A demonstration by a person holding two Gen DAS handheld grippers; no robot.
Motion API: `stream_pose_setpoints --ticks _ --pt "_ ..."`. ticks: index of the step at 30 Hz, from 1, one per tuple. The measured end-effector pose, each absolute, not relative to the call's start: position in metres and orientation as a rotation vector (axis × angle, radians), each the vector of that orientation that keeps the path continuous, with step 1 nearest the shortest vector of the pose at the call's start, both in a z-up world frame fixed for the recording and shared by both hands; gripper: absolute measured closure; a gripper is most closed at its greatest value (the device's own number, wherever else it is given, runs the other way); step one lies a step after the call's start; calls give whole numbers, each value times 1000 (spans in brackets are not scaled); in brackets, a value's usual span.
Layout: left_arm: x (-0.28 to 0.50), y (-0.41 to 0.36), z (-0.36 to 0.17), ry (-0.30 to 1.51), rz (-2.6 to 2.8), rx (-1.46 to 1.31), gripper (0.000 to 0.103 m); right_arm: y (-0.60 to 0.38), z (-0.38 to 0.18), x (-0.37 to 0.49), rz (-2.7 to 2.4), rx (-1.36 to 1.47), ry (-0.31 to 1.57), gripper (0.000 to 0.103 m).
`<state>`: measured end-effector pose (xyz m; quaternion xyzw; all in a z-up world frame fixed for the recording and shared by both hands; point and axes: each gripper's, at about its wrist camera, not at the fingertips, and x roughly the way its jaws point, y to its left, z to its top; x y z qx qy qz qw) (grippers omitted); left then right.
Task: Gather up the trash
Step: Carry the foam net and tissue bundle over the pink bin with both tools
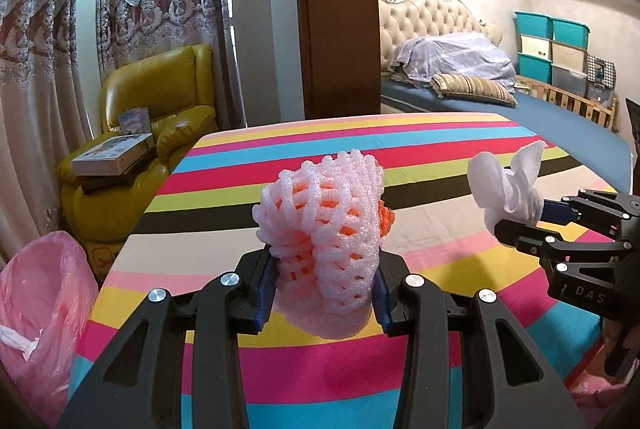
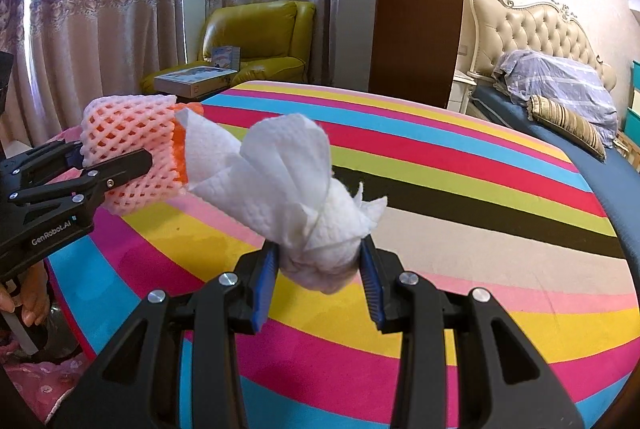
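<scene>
Both loads lifted, bin not yet reached.
Your left gripper (image 1: 324, 293) pinches the foam fruit net (image 1: 320, 225), your right gripper (image 2: 320, 281) the crumpled paper towel (image 2: 296, 181), above the striped table (image 1: 420, 173); the pink-lined bin (image 1: 36, 309) sits left of it. Springy foam could slip out.

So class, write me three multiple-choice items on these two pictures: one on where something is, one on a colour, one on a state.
1. Where is the bin with the pink bag?
A. On the bed
B. On the floor, left of the striped table
C. On the armchair

2. What colour is the armchair?
A. Yellow
B. Blue
C. White

3. What do the right tongs hold?
A. Nothing
B. A book
C. A paper towel

Answers:
1 B: the bin stands low beside the striped table.
2 A: the armchair is yellow leather.
3 C: the right tongs pinch a paper towel, while the left tongs grip a foam net.
</scene>
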<state>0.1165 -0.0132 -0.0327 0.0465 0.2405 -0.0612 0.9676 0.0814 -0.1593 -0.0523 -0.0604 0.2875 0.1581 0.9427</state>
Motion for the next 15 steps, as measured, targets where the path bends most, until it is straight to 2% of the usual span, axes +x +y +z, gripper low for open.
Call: stream_pose_setpoints --ticks 15 --pt "109 -4 -35 464 -105 71 65 -164 -55 86 319 -143 595 66"
